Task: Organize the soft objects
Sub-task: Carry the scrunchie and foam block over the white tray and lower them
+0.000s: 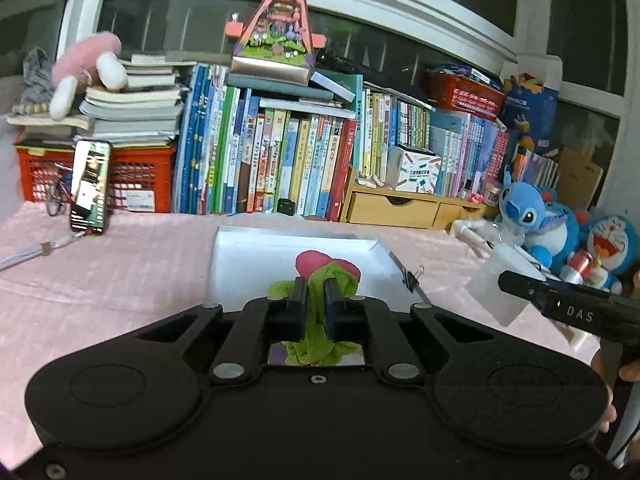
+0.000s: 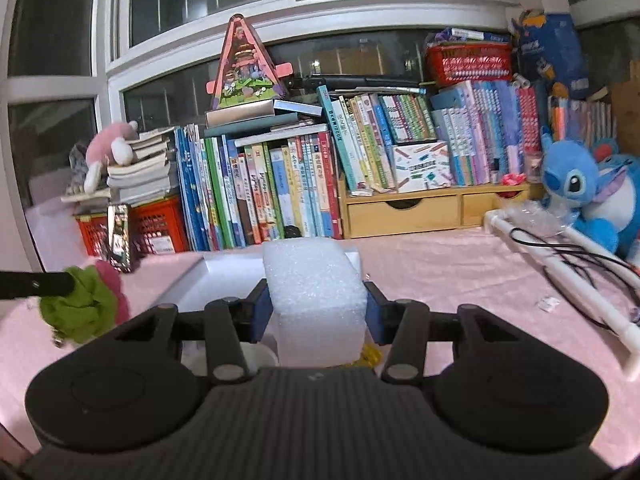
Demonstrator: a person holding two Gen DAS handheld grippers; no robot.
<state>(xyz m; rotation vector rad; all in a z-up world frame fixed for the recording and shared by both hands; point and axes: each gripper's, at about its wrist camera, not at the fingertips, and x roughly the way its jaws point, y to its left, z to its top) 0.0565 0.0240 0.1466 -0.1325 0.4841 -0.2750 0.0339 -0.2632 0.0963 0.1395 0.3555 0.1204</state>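
My left hand-held gripper point(image 1: 316, 300) is clamped together on a limp green and pink fabric piece point(image 1: 326, 276), pinched between the two pads with loose green folds hanging out below the jaws and the pink part bunched beyond the tips. My right hand-held gripper point(image 2: 316, 308) is clamped on a white rectangular foam block point(image 2: 316, 300); both blue pads press its side faces and the block stands upright between them, projecting well past the fingertips. Both items are held off the table, above the pink textured tablecloth point(image 1: 120, 272), and a shallow white open box point(image 1: 256, 256) lies on the cloth just ahead of both grippers; I judge it the likely receptacle, though the task wording does not confirm this. Risks noted: the fabric is held by a narrow pinch only, so the hanging folds could snag on the box rim or on the black binder clip point(image 1: 412, 280) at its right edge and pull free. The foam is light and compressible; a hard squeeze could dent it, and a slack one could let it twist or slip out sideways. The two grippers work close together over the same box, so a converging approach could knock one load against the other. The upright phone point(image 1: 91, 186) beside the red crate point(image 1: 140, 180) stands near enough for a wide leftward swing to topple it.
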